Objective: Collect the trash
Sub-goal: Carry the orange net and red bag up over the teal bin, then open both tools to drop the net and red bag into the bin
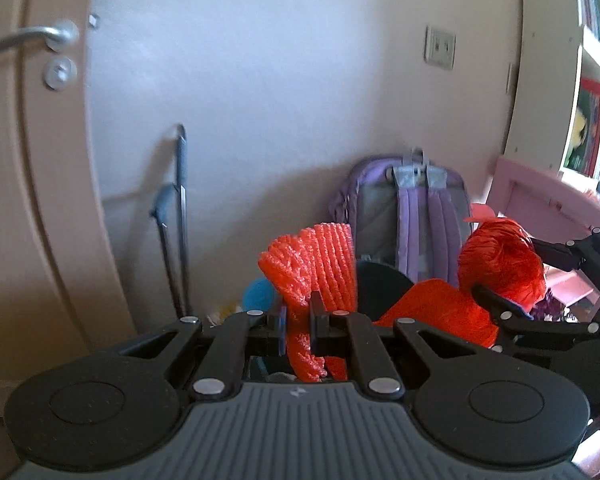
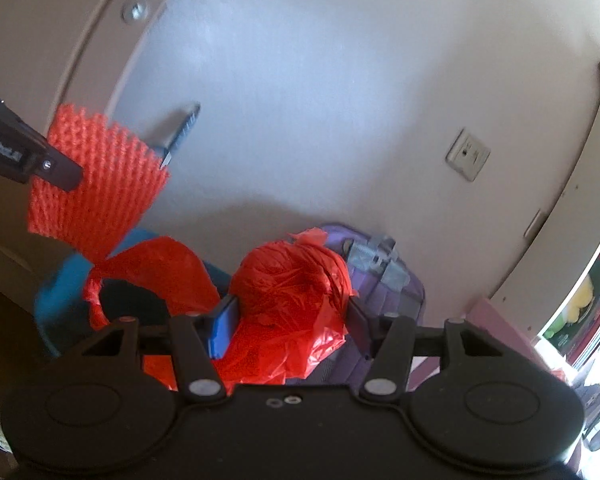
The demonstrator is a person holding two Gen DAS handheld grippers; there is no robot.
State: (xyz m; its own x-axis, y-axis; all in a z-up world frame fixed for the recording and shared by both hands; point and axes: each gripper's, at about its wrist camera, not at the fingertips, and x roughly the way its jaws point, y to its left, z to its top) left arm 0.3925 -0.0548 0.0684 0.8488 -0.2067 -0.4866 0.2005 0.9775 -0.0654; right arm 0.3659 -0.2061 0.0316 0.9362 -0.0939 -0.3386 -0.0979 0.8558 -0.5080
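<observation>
My left gripper [image 1: 298, 320] is shut on a piece of orange foam net [image 1: 316, 268], which stands up between its fingers. The net [image 2: 96, 184] and the left gripper's fingertip [image 2: 56, 170] also show at the left of the right wrist view. My right gripper [image 2: 292, 320] is shut on a bunched part of a red plastic bag [image 2: 292, 292]. The bag's open mouth [image 2: 136, 300] gapes dark below the net. In the left wrist view the right gripper [image 1: 512, 280] holds the bag's bunch [image 1: 500, 264] at the right.
A purple backpack [image 1: 412, 208] leans against the white wall behind the bag. A door with a metal handle [image 1: 36, 40] is at the left. A folded metal frame [image 1: 178, 216] leans on the wall. A pink desk [image 1: 548, 200] and bookshelf [image 1: 592, 100] are at the right.
</observation>
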